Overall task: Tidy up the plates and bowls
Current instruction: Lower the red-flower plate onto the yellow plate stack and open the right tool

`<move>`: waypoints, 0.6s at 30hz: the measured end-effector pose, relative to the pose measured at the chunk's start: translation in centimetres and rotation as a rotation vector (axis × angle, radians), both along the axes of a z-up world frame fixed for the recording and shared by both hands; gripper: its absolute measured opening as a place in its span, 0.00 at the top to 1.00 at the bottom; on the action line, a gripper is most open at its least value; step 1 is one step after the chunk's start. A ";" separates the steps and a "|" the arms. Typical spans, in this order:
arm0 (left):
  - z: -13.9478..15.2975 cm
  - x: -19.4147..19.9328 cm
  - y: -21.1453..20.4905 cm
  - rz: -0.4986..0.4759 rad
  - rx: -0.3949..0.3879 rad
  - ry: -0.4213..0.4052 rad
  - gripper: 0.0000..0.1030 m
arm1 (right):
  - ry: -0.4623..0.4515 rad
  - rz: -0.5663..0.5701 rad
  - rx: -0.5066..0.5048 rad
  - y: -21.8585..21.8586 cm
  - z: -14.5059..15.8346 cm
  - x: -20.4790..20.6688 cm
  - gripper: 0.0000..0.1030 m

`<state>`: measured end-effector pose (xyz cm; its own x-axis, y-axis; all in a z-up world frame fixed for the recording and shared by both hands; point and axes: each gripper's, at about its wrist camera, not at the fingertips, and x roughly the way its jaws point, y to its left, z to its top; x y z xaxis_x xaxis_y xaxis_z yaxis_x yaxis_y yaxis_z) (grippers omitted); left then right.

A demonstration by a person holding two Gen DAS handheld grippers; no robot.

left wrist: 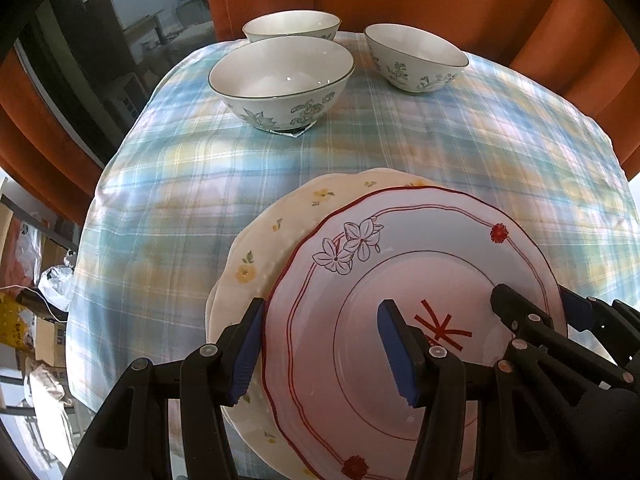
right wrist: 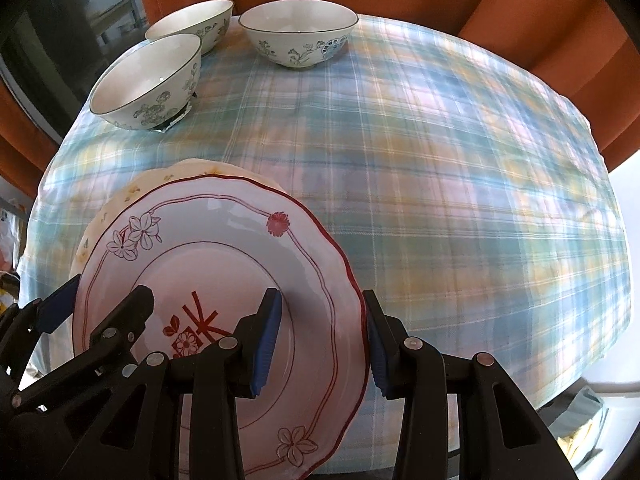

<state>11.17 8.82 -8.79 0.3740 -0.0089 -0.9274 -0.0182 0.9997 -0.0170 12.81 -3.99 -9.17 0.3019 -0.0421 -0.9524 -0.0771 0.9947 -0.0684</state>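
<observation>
Red-rimmed plate (left wrist: 400, 280) clamped both sides — left tool (left wrist: 320, 344) w/ fingers over left rim, right tool (right wrist: 320, 344) gripping right rim. Sits atop yellow-flower plate (left wrist: 256, 256) on plaid desk (right wrist: 460, 200) — 3 bowls (left wrist: 280, 76) at far end.

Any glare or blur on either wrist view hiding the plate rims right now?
Left wrist view: red-rimmed plate sharp, only soft sheen on its well; fisheye bends the tablecloth edges. Right wrist view: faint reflection across the plate's upper rim, outline still clear; bowls in focus, corners vignetted dark.
</observation>
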 end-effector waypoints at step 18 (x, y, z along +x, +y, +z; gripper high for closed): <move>0.4 -0.1 0.5 0.010 0.048 -0.024 0.45 | -0.008 -0.011 0.066 -0.7 1.1 -0.9 0.73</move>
